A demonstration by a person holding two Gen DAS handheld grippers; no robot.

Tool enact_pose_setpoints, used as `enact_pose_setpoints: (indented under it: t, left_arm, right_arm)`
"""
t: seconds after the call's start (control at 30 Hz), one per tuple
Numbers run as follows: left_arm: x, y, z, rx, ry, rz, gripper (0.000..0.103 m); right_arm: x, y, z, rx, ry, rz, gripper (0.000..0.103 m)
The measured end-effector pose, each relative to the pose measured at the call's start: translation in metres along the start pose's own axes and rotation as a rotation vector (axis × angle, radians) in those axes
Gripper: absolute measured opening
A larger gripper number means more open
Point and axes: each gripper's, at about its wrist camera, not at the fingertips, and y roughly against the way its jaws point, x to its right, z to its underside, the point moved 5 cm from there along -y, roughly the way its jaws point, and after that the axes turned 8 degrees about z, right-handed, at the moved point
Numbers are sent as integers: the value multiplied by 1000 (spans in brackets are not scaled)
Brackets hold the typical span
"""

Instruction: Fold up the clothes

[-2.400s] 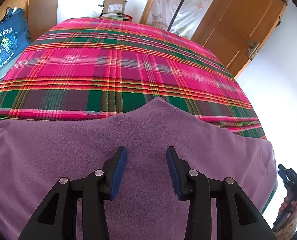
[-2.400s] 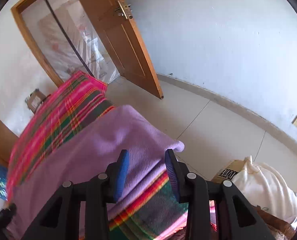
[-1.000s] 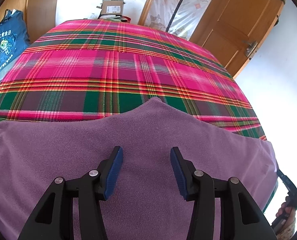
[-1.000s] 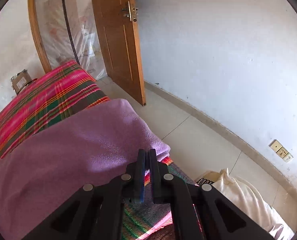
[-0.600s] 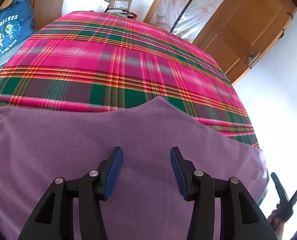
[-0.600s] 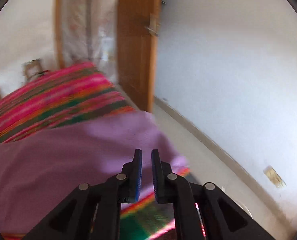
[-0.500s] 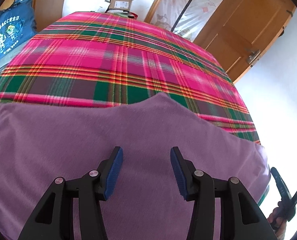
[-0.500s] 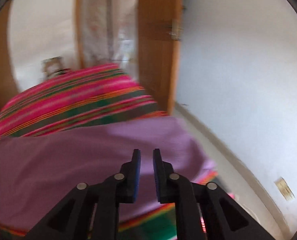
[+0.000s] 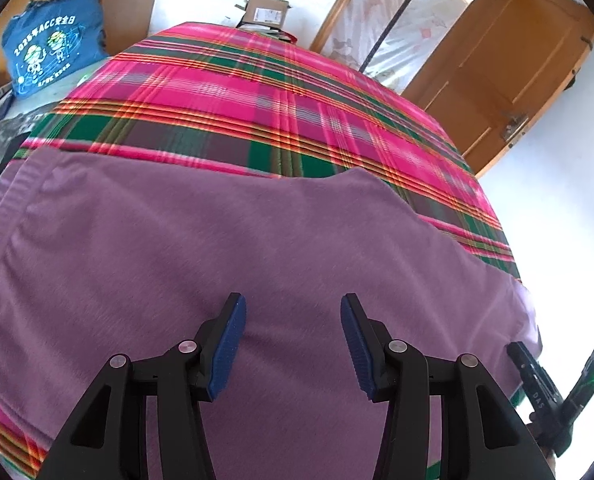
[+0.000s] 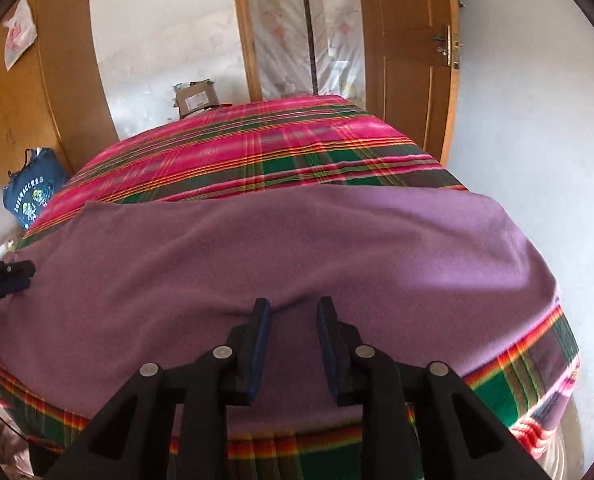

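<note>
**Risk: single-layer grab, garment sliding off the bed**

Plaid bed (image 9: 257,92) carries the purple garment (image 9: 225,248), spread flat, its right end near the bed's side. Pulling there could drag it overboard. Left gripper (image 9: 293,340) wide, empty above the fabric. Right gripper (image 10: 293,344) has just been opening, narrow gap, nothing pinched; closing shallow would catch one layer only.

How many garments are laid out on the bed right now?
1: a single purple garment spread across the near end of the plaid bedspread, under both grippers. Layers folded beneath it would be hidden.
</note>
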Motion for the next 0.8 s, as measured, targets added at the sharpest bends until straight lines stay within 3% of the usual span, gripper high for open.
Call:
enact_pose_setpoints:
  t: [0.13,0.37,0.8]
  left_arm:
    - [-4,7,6,6,1,0,51]
    - [-10,21,18,20,6,15,51]
    - [-38,55,40,80,46,31,51]
  right_arm:
    - [-3,9,10,25,36,34,31]
    - [5,26,24,28,26,6,32]
    - [6,36,34,30,36,46,32]
